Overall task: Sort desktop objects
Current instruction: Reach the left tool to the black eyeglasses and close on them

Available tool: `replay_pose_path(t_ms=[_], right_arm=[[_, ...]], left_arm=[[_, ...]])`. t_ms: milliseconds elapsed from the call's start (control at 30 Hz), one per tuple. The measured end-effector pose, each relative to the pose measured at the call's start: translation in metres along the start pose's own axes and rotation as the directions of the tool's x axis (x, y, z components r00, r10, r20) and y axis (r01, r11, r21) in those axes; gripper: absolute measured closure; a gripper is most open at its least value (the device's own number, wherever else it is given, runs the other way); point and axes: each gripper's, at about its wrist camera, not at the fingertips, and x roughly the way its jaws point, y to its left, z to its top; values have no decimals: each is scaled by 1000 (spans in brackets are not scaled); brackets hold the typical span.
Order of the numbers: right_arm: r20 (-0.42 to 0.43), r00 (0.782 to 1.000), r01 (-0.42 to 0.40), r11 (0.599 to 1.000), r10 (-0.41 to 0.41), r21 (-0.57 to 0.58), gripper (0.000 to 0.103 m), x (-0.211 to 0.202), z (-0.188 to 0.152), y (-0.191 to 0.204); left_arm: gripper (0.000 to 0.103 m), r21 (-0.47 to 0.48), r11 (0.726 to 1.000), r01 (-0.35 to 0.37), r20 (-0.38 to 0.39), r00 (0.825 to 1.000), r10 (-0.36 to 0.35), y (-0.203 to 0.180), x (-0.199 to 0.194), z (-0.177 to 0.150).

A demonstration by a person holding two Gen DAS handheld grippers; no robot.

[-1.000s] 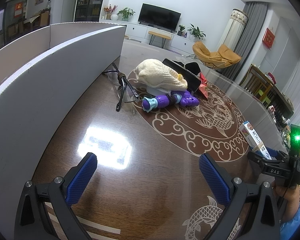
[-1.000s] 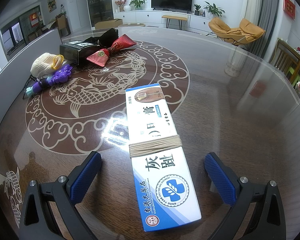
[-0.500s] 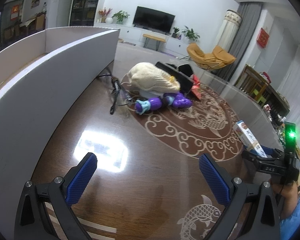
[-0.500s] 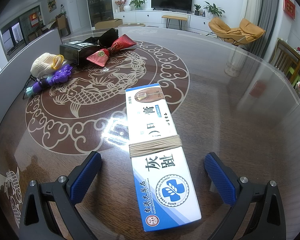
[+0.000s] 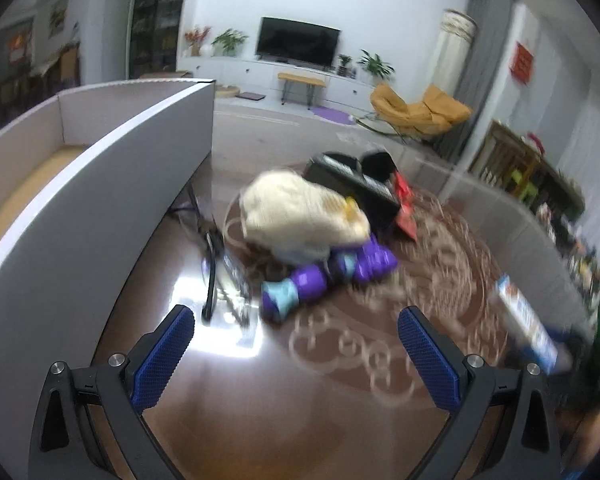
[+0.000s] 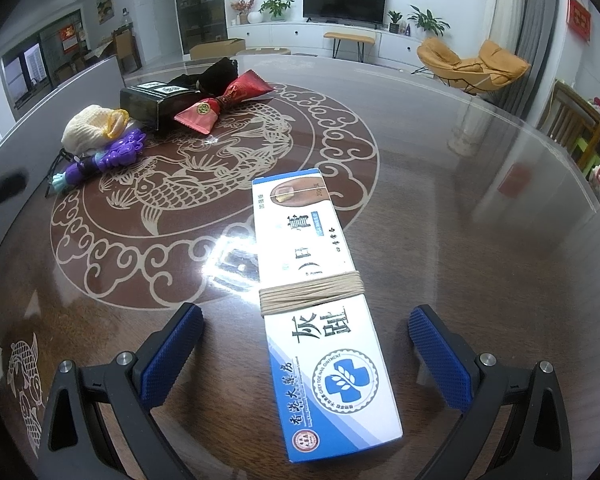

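My left gripper (image 5: 296, 344) is open and empty above the table, short of a purple toy (image 5: 324, 276), a cream knitted pouch (image 5: 300, 216) and glasses (image 5: 224, 276). The view is blurred. My right gripper (image 6: 306, 344) is open, its jaws standing on either side of a white and blue ointment box (image 6: 320, 268) bound with string, not touching it. The box also shows in the left wrist view (image 5: 524, 320). The purple toy (image 6: 104, 158) and the pouch (image 6: 92, 128) show far left in the right wrist view.
A white open box (image 5: 100, 152) stands along the left. A black box (image 6: 156, 106), a red sachet (image 6: 224, 102) and a black pouch (image 6: 216, 74) lie at the back of the round glass table (image 6: 460, 220).
My left gripper has moved forward toward the toy, pouch and glasses, which now sit closer. The right gripper and the ointment box have not moved.
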Motion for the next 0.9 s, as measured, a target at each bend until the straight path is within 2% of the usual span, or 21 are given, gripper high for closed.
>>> replay_pose_path(t_ms=[33,100,233,367,667,900], right_arm=[[-1,1000,0,1000,0,0,0,0,0,0],[-1,1000,-2,1000,2,-1,0,0,0,1],[-5,1000,-12,1000,12,4,0,1,0,0],[-5,1000,-10,1000,10,4,0,1,0,1],[-5,1000,-10,1000,10,4,0,1,0,1],[-5,1000,-10,1000,10,5,0,1,0,0]], left_arm=[[0,-17,1000,-15,-5,1000,15,2,4,4],[0,-46,995,-90,-46,995,88,7,22,12],[0,-68,986,-151,-131,981,141,17,52,15],[0,-114,985,-127,-143,984,110,24,63,21],[0,-144,979,-144,-184,976,117,22,74,28],[0,-161,976,-148,-175,977,119,20,75,28]])
